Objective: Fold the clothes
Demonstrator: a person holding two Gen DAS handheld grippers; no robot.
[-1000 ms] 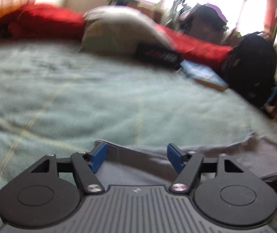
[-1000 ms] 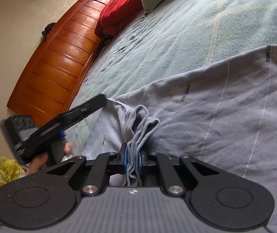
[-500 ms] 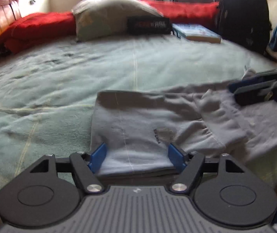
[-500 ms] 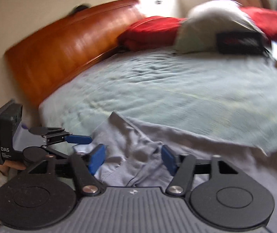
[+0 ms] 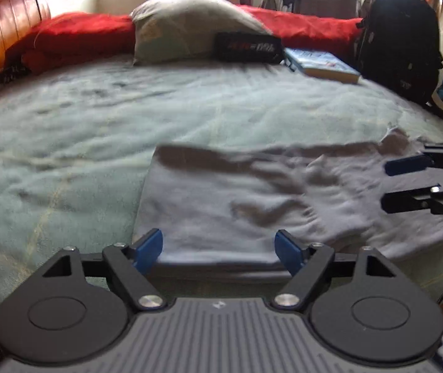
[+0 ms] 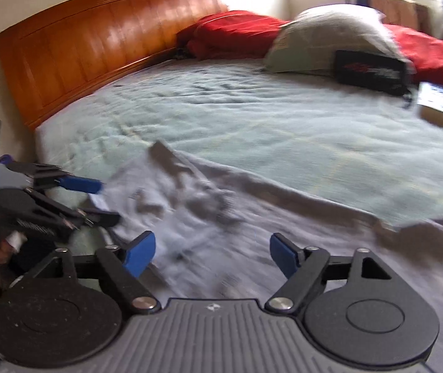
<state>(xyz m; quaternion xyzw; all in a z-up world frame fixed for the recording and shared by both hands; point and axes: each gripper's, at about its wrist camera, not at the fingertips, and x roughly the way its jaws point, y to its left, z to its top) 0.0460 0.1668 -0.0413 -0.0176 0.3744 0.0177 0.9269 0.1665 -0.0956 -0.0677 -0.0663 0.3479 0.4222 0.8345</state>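
A grey garment [image 5: 237,192] lies spread and partly folded on the pale green bedspread [image 5: 97,118], its near edge by the side of the bed closest to both cameras. The left gripper [image 5: 219,247] hovers at that near edge with its blue-padded jaws wide apart and nothing between them. The right gripper [image 6: 212,250] is likewise spread wide and empty above the rumpled cloth. Farther back on the bed sit a pale pillow [image 5: 187,28], a red blanket [image 5: 75,37], a book [image 5: 320,65] and a black backpack [image 5: 398,43], with a wooden headboard [image 6: 97,40] along one side
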